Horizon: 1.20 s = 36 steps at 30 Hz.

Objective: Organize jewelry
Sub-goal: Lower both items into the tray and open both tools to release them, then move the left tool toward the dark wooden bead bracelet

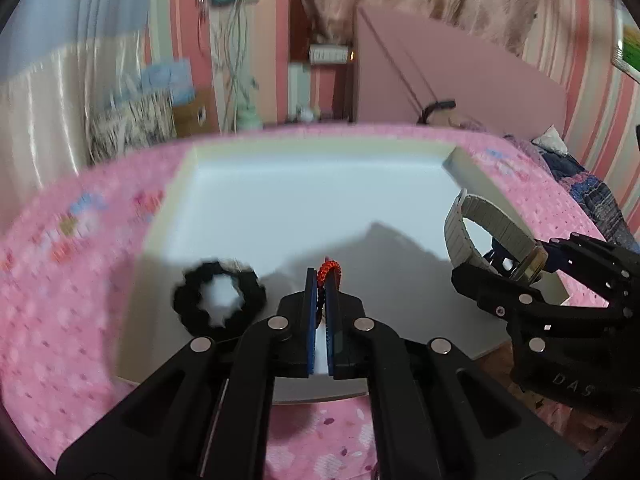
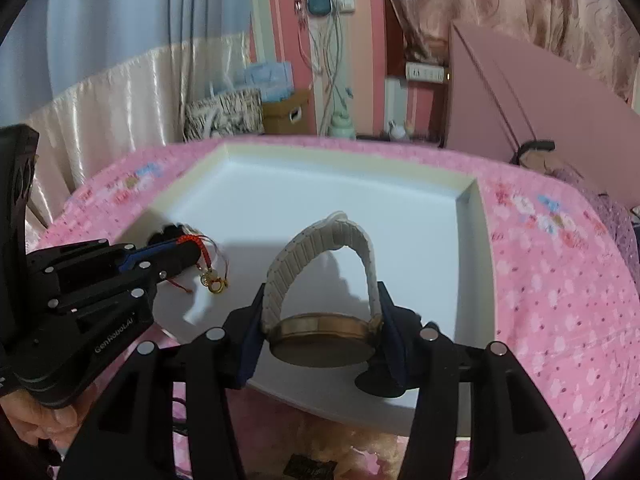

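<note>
A white shallow tray lies on a pink bedspread; it also shows in the right wrist view. My left gripper is shut on a red cord bracelet over the tray's near part. In the right wrist view the left gripper holds that red bracelet, and its gold charm hangs just above the tray floor. My right gripper is shut on a gold watch with a white band, above the tray's near edge. The right gripper also shows in the left wrist view, holding the watch.
A black scrunchie lies in the tray at its left side. The pink flowered bedspread surrounds the tray. A pink board leans at the back right. Curtains, boxes and a bag stand behind the bed.
</note>
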Tool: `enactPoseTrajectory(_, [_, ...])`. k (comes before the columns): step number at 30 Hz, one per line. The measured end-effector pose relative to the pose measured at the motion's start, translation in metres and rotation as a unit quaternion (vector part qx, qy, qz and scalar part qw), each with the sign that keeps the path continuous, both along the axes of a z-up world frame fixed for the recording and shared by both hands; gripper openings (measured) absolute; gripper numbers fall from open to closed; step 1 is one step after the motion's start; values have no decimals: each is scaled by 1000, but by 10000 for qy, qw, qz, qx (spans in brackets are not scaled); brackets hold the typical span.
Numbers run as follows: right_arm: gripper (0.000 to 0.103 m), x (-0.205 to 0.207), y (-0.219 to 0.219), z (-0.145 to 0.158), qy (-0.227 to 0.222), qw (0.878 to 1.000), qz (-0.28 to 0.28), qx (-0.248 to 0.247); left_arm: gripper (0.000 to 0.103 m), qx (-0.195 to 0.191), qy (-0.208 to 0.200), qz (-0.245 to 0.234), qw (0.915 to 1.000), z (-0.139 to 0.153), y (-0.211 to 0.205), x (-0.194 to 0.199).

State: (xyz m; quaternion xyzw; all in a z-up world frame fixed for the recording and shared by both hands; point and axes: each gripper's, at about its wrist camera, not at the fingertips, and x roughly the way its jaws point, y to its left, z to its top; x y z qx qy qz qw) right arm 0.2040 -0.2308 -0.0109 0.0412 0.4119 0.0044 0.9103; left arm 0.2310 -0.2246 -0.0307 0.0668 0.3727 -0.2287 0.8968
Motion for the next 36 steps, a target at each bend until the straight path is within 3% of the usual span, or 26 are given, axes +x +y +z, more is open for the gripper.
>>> enactPoseTrajectory(5, [51, 2, 7, -7, 105, 9998, 152, -19, 3, 112, 404, 128, 9990, -17, 1, 13])
enactPoseTrajectory(9, [51, 3, 19, -12, 145, 9988, 295, -349, 4, 170, 371, 121, 9991, -19, -2, 16])
enactPoseTrajectory(17, [52, 2, 10, -13, 91, 9993, 166, -331, 5, -169, 323, 282, 9989, -13, 9, 12])
enactPoseTrajectory(22, [53, -3, 0, -7, -46, 9999, 115, -101, 32, -370, 236, 288, 9986, 1, 24, 3])
enactPoseTrajectory(24, [53, -7, -6, -1, -114, 9999, 100, 44, 37, -390, 116, 306, 9987, 10, 29, -1])
enactPoseTrajectory(27, [58, -23, -26, 19, -435, 9987, -90, 250, 61, -446, -99, 385, 9982, 29, 42, -6])
enactPoseTrajectory(30, [63, -39, -51, 39, -767, 9941, -262, 727, 67, -396, -207, 500, 9978, 38, 48, -5])
enactPoseTrajectory(32, [63, -44, -64, 43, -759, 9916, -303, 1006, 68, -183, -168, 630, 9977, 39, 52, -5])
enactPoseTrajectory(36, [63, -65, -75, 46, -681, 9929, -410, 882, 70, 124, -269, 653, 9974, 41, 66, -23])
